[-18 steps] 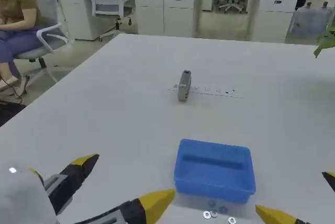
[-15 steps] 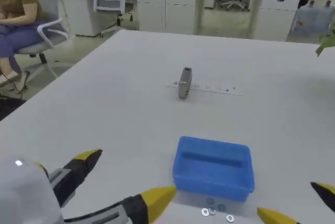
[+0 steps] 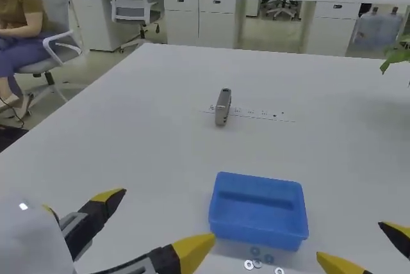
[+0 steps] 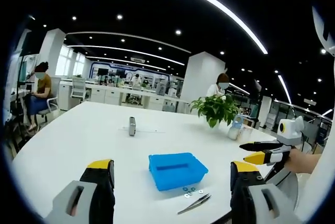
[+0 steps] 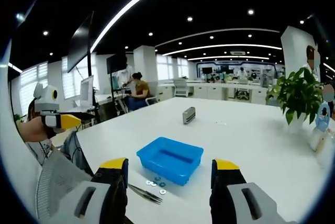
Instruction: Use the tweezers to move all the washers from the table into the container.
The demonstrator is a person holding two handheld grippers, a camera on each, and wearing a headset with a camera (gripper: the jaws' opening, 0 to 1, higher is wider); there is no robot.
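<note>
A blue container stands on the white table near its front edge. Several small metal washers lie on the table just in front of it. Metal tweezers lie next to the washers, nearer to me. My left gripper is held open at the lower left, above the table and short of the container. My right gripper is open at the lower right. Neither holds anything.
A small grey device lies farther back on the table. A potted plant stands toward the far right. A person sits on an office chair beyond the left edge.
The head view has shifted slightly. The grippers stay open near the bottom edge, and the container, washers and tweezers lie where they were.
</note>
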